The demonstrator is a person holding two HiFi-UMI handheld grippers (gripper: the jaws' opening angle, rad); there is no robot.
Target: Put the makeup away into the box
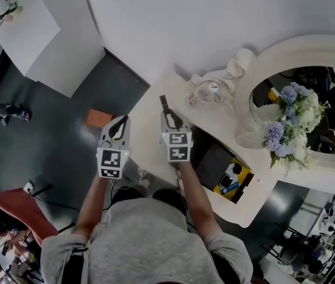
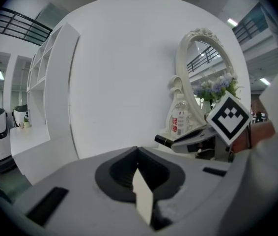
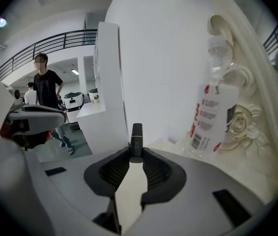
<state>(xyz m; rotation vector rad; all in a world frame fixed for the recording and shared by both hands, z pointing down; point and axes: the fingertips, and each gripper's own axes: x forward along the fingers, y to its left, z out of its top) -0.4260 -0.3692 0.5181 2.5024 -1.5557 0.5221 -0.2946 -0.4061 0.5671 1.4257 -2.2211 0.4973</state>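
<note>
Both arms reach forward from the torso, roughly parallel, and each hand carries a handheld gripper. The left forearm and the right forearm are bare below short grey sleeves. The left gripper points ahead with its marker cube turned upward; its jaws stand together with nothing between them. The right gripper lies just beside it, slightly further forward, its own cube also turned upward. Its jaws are closed on a slim dark tube, pinched near the base so that most of the tube projects beyond the fingertips.
</note>
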